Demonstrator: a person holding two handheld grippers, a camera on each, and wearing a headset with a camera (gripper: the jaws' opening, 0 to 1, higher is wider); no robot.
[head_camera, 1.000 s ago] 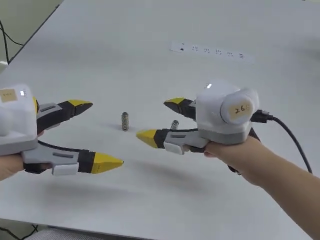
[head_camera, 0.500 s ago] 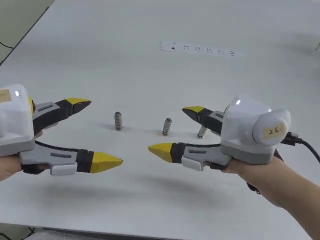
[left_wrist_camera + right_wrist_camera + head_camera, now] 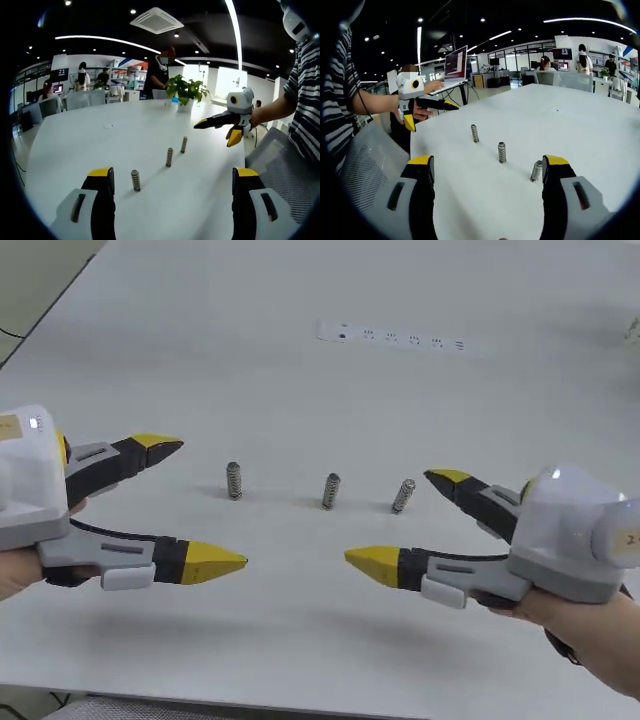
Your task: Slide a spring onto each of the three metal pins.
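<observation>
Springs (image 3: 331, 490) seem seated on all three pins (image 3: 234, 468), between the left claw (image 3: 200, 503) and right claw (image 3: 395, 517) (both spread, empty); likely finished, perhaps straighten the tilted one.

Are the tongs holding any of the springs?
No, the left tongs and the right tongs are wide open and empty, and the three springs stand on the table.

Bright even ceiling light, soft shadows, sharp focus, fisheye-bent edges.

Table (image 3: 300, 300), three springs (image 3: 331, 491), power strip (image 3: 400, 338)
</observation>
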